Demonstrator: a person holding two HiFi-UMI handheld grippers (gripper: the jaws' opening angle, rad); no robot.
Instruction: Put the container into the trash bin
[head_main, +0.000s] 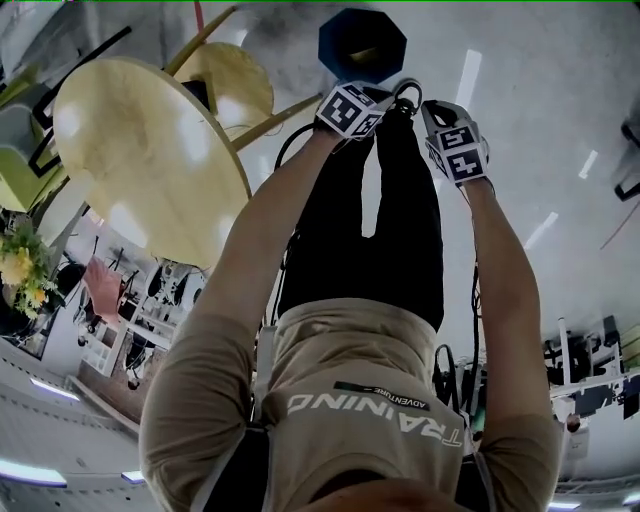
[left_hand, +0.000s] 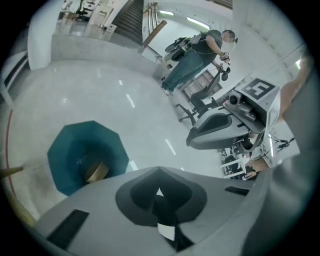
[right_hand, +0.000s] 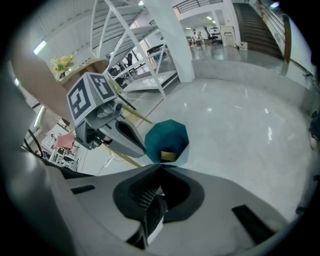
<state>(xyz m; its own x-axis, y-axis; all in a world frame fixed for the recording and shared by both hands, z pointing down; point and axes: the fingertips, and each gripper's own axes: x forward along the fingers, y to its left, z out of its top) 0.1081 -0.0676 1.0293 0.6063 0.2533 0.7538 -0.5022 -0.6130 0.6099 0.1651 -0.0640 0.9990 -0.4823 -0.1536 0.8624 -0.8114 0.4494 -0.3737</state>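
Left gripper view shows the left tool (left_hand: 159, 174) with its two jaws pressed together to a point and nothing between them. The right gripper view shows the same of the right tool (right_hand: 160, 170): its jaws are closed tight and hold nothing. In the head view the two tools sit side by side, near each other, at the ends of the person's outstretched arms. Each tool's marker cube shows in the other's view.

Both tools point down toward the trash bin (left_hand: 65, 150), a teal eight-sided bin standing open on the glossy pale floor (left_hand: 125, 90). The container (left_hand: 96, 171), a small tan box-like piece, lies inside the bin, down in its dark hollow and slightly tilted. It touches neither tool.

In the head view the bin stands just beyond the tools, past the person's black trousers. A round wooden counter (head_main: 150, 150) stands to its left. Far across the floor, in the left gripper view, another person (left_hand: 205, 42) stands among equipment near a staircase (left_hand: 127, 17).
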